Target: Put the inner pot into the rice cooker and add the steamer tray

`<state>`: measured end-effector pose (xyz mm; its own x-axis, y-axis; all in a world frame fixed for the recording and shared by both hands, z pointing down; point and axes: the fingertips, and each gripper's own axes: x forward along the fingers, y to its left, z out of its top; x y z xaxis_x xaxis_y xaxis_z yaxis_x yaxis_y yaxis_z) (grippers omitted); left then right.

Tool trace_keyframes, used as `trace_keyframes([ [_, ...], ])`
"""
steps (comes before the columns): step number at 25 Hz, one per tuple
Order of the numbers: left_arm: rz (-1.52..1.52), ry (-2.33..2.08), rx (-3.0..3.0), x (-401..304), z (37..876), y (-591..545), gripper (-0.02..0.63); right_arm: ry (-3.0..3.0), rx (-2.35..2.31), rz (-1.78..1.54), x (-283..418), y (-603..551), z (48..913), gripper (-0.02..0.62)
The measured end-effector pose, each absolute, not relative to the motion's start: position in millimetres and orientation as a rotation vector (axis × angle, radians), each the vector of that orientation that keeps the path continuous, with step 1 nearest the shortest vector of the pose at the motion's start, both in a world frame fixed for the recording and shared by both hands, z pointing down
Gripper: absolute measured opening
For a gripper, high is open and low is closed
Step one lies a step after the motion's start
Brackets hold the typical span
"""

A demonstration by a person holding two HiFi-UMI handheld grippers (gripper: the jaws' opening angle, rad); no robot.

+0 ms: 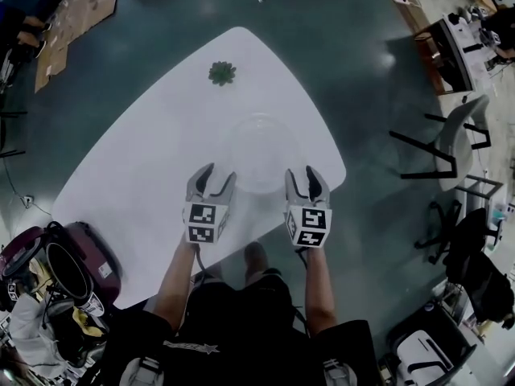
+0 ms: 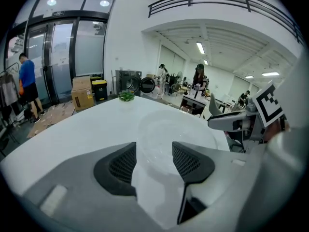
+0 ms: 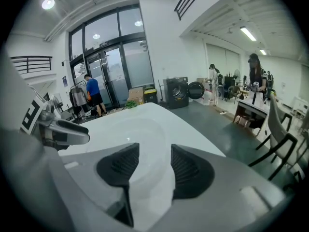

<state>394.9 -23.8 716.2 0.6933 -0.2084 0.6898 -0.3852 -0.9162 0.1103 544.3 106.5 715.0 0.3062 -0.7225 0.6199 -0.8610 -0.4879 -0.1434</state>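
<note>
Jaws stand spread and empty on both the left gripper [image 1: 216,175] and the right gripper [image 1: 304,173]. Each gripper sits just beside the near rim of a round translucent tray [image 1: 259,153] in the middle of the white table [image 1: 129,183]. Step in hand, as judged: approach to grasp the tray. The next move calls for seating both jaw pairs over the rim, then closing. Count: two grippers, one tray, one small plant [image 1: 222,73]. No rice cooker can be made out on the table.

The clear, round steamer tray [image 1: 261,153] sits upright on the white table [image 1: 145,175], near its front edge.
</note>
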Motion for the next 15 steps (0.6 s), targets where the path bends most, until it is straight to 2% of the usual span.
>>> trace_keyframes([
  [11, 1.079, -0.473, 2.608, 393, 750, -25, 0.242, -1.461, 2.306, 0.997, 542, 103, 746, 0.208],
  [15, 1.068, -0.466, 2.624, 397, 751, -25, 0.22, -1.48, 2.28, 0.992, 539, 101, 750, 0.208],
])
